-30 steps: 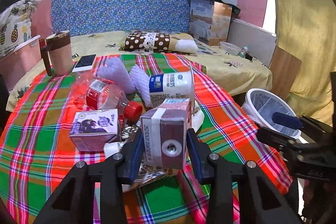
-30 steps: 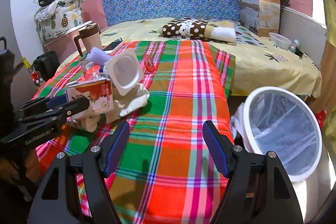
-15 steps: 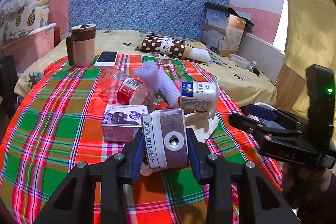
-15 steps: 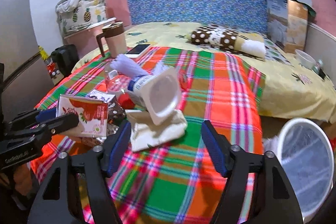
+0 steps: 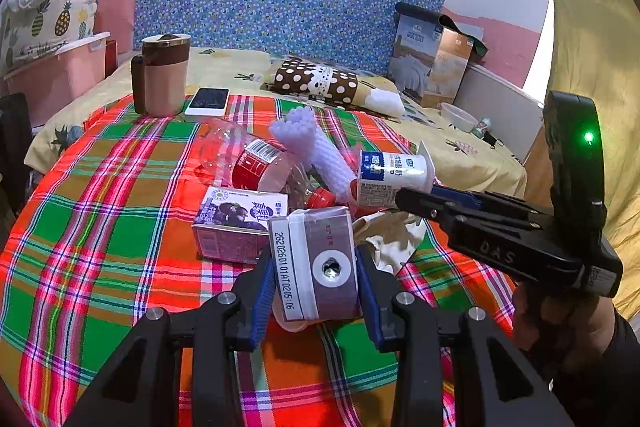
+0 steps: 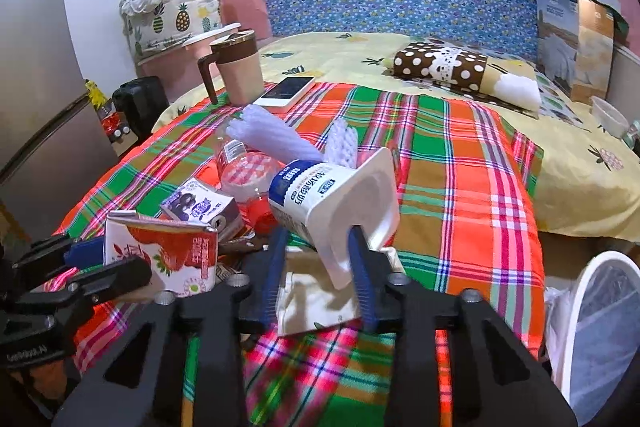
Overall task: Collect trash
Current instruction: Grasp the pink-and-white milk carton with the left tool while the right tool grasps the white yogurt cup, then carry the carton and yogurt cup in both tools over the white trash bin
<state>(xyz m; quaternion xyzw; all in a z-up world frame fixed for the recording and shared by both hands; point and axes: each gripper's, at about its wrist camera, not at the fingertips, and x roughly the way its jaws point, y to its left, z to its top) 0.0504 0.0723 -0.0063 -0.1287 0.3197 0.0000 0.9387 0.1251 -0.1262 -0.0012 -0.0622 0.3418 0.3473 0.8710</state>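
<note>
My left gripper (image 5: pixel 316 283) is shut on a strawberry milk carton (image 5: pixel 316 263), held above the plaid table; the carton also shows in the right wrist view (image 6: pixel 164 251). My right gripper (image 6: pixel 318 263) has its fingers around the rim of a white yogurt cup (image 6: pixel 340 199), closing on it; the cup lies on its side (image 5: pixel 390 175). On the table lie a purple drink carton (image 5: pixel 236 223), a crushed plastic bottle with a red label (image 5: pixel 248 159), purple foam netting (image 5: pixel 316 147) and a crumpled cream wrapper (image 6: pixel 316 295).
A white bin with a clear liner (image 6: pixel 600 327) stands on the floor at the right of the table. A brown-lidded mug (image 5: pixel 164 75) and a phone (image 5: pixel 208 101) sit at the table's far edge. A bed with a spotted cushion (image 5: pixel 320 83) lies behind.
My right gripper moved left from the bin side to the trash pile and its fingers narrowed around the yogurt cup. My left gripper kept the strawberry carton and shifted left.
</note>
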